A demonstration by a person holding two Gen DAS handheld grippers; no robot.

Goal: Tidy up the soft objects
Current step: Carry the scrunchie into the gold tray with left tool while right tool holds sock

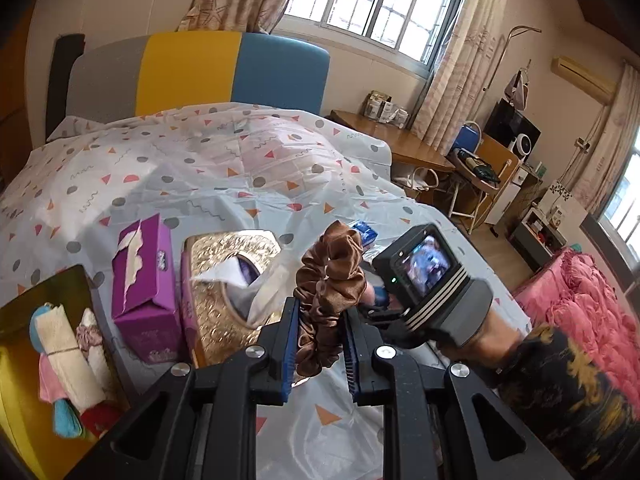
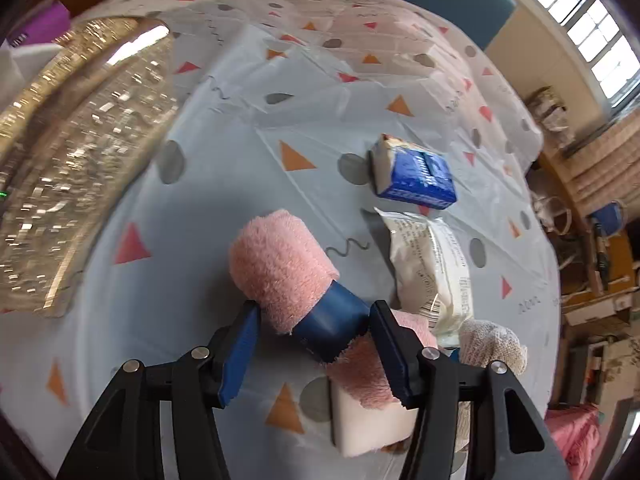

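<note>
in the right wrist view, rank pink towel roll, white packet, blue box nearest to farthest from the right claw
1. pink towel roll, between the right claw fingers
2. white packet, just right and ahead
3. blue box, farther ahead on the right

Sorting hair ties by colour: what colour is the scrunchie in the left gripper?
Brown, satin-shiny scrunchie; clearest in the left wrist view.

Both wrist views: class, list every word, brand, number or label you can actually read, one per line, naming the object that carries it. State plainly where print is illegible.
None can be read.
Purple tissue box: logo and print, blurred.
Blue packet: white print, too small.
White wrapper: lines of text and a barcode, too small and blurred.
Gold tissue box: embossed pattern only.
</note>
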